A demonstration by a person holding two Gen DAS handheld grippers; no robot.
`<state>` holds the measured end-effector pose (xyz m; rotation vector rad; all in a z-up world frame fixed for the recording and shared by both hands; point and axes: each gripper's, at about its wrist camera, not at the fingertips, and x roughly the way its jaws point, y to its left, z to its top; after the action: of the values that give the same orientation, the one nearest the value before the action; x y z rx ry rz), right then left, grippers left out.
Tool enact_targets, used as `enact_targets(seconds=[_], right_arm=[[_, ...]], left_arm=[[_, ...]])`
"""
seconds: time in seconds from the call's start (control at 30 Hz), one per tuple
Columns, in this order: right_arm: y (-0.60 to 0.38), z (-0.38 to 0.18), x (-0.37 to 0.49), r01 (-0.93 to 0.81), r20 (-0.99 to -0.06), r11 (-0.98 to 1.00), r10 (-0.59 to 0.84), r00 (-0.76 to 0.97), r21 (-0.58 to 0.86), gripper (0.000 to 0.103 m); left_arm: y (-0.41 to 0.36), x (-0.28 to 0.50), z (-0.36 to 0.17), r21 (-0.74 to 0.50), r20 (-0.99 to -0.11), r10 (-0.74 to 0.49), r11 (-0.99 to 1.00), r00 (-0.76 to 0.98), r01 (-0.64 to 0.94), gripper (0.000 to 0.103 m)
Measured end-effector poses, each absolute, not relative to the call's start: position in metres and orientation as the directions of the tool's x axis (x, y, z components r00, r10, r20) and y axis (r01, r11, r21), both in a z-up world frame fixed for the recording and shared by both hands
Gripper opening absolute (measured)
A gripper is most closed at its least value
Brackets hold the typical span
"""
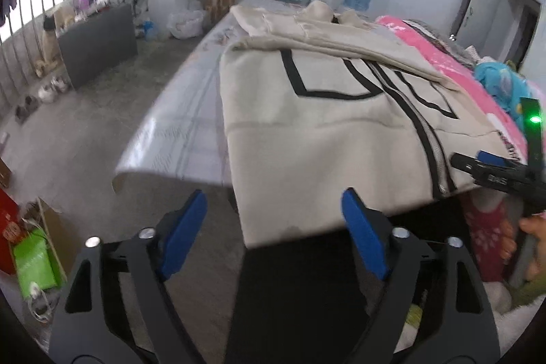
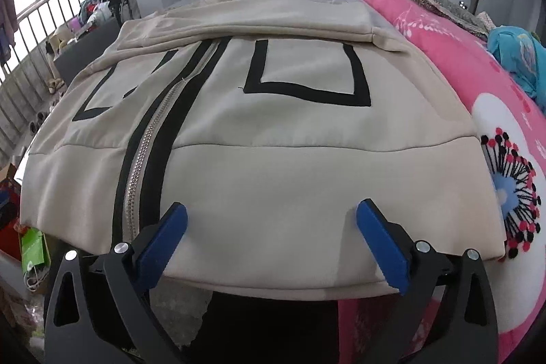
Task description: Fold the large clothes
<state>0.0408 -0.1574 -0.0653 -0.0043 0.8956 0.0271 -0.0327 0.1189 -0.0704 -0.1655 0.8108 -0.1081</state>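
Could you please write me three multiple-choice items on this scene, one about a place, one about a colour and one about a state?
1. What lies to the right of the beige jacket in the right wrist view?
A. a pink floral blanket
B. a green rug
C. a bare wooden board

2. What colour is the trim beside the jacket's zipper?
A. red
B. black
C. yellow

3. How does the right hand-held gripper stand?
A. shut on the hem
B. shut on the zipper
C. open, nothing gripped

Answers:
1. A: the pink floral blanket borders the jacket's right edge.
2. B: black bands run along both sides of the zipper.
3. C: its blue fingers stand wide apart over the hem, pinching no cloth.
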Motion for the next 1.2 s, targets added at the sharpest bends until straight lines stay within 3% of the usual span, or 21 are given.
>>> enact_targets(seconds=[0.27,0.47,0.53,0.63,0.9,1.03,1.2], right_arm=[[-0.156,-0.066,0.04,-0.029,-0.777,1.0,0.024,0.629,0.007,0.097],[-0.156,-0.067,0.04,-0.029,-0.773,1.0,0.022,0.635,0.005,0.097],[-0.156,-0.067,0.04,-0.029,-0.772,1.0,0.022,0.635,0.005,0.097],[-0.156,-0.067,0.04,-0.03,-0.773,1.0,0.023,0.634,0.005,0.097],[-0.156,-0.067,0.04,-0.031,-0.768,1.0,0.023,0.64,0.004,0.097],[-0.156,-0.067,0.04,-0.032,-0.768,0.999,0.024,0.64,0.004,0.097],[-0.156,-0.067,0.04,-0.032,-0.768,0.999,0.024,0.64,0.005,0.097]], left_arm=[[0.137,-0.015,-0.102,-0.406,-0.723,-0.306,0.914,0.62,-0.023,0.057],[0.139,-0.001,-0.117,-0.481,-0.72,-0.372,0.876,0.586,-0.035,0.052],[0.137,-0.001,-0.116,-0.491,-0.715,-0.384,0.871,0.584,-0.028,0.045],[0.133,-0.004,-0.109,-0.478,-0.711,-0.378,0.878,0.593,-0.014,0.034],[0.119,-0.011,-0.088,-0.403,-0.692,-0.332,0.915,0.641,0.04,0.029],[0.115,-0.005,-0.087,-0.359,-0.715,-0.282,0.933,0.639,0.01,0.017],[0.104,-0.005,-0.085,-0.24,-0.743,-0.181,0.971,0.644,-0.004,0.01]])
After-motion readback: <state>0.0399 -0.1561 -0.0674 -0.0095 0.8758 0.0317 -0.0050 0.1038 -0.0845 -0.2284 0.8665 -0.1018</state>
